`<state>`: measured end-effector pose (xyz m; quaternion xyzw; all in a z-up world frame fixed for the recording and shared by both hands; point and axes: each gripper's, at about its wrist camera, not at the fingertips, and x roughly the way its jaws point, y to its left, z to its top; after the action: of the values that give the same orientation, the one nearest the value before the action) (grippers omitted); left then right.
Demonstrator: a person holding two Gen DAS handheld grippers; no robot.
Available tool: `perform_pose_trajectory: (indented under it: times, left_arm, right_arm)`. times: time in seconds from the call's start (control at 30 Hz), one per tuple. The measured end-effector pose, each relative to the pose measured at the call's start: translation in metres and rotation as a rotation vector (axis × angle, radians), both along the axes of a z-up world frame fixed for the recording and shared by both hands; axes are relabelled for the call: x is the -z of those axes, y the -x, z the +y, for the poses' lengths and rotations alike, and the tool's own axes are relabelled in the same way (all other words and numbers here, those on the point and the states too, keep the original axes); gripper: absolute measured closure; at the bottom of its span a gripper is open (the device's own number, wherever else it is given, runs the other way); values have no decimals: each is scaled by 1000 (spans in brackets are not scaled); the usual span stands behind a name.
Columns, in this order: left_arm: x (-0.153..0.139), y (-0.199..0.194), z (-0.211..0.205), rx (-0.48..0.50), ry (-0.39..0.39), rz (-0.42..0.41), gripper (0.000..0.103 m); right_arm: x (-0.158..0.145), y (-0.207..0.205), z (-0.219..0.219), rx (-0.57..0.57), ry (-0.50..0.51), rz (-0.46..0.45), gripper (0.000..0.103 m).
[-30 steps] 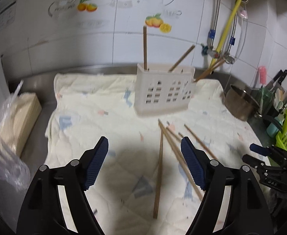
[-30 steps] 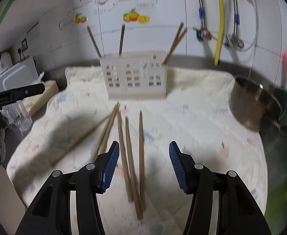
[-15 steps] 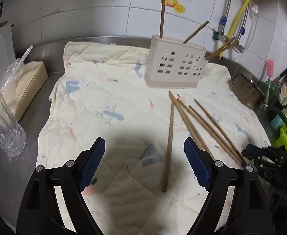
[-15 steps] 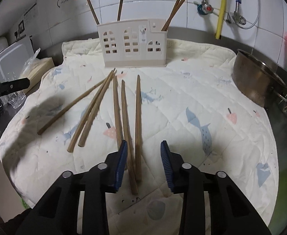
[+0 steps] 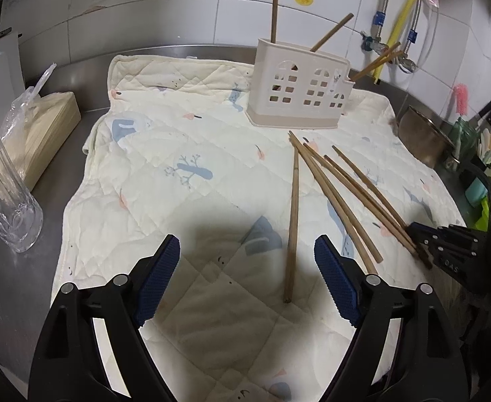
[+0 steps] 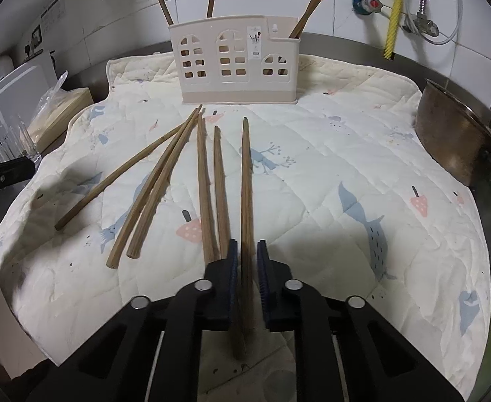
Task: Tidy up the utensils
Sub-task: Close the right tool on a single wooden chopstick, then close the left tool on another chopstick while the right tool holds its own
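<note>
Several brown wooden chopsticks (image 6: 165, 174) lie fanned out on a quilted cloth (image 6: 345, 154) in front of a cream utensil holder (image 6: 235, 63) that has several chopsticks standing in it. My right gripper (image 6: 247, 254) is low over the cloth, its blue pads closed around the near end of the rightmost chopstick (image 6: 245, 181). My left gripper (image 5: 247, 268) is open and empty above the cloth, with one chopstick (image 5: 293, 214) lying between its fingers. The holder (image 5: 299, 90) and the right gripper (image 5: 453, 251) also show in the left wrist view.
A steel pot (image 6: 453, 140) stands at the right edge of the cloth. A glass mug (image 5: 4, 201) and a bagged stack of sheets (image 5: 41, 130) sit on the steel counter at the left. Pipes and a yellow hose (image 6: 392, 10) run down the tiled wall.
My right gripper has dropped to the cloth and closed on the rightmost chopstick. My left gripper has pulled back and risen, still open.
</note>
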<state>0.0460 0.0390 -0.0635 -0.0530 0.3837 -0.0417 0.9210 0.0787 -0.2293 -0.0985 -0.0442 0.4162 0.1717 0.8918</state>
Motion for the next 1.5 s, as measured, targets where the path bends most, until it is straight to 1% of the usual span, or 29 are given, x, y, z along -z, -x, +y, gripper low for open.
perform_pose_trajectory:
  times: [0.17,0.3,0.4,0.63,0.67,0.73,0.93,0.97,1.03,1.3,1.37,1.47,1.5]
  left_arm:
    - [5,1,-6,19,-2,9,23]
    - [9,0,-12,42,-1,20,30]
    - [14,-1,-18,60,0,29,33]
    - [27,-8,-35,114,-10,60,47]
    - [29,-10,-38,122,-13,63,48]
    - [32,-11,-41,128,-15,69,58]
    - [39,-22,-46,128,4,94,72]
    - [40,-23,-46,127,8,99,72]
    - [43,-27,-47,122,7,108,77]
    - [49,-35,-49,104,1,125,80]
    - [49,-36,-50,105,-13,125,83]
    - [48,-37,-51,100,-41,125,94]
    - [48,-37,-52,106,-38,126,95]
  right_arm:
    - [6,-2,1,-2,7,10,95]
    - [6,-2,-1,-1,2,10,95]
    - [7,-1,0,-2,3,7,95]
    - [1,3,-2,9,1,-14,96]
    - [-1,4,-3,10,-2,-21,96]
    - [-8,6,-5,12,-6,-41,96]
    - [-36,13,-9,15,-15,-116,96]
    - [-39,13,-9,15,-16,-124,96]
    - [-48,14,-10,15,-21,-147,96]
    - [-77,9,-9,2,-30,-208,96]
    - [-83,6,-8,-3,-34,-217,96]
    - [-90,2,-5,-9,-32,-226,96]
    - [-91,2,-4,-12,-30,-227,96]
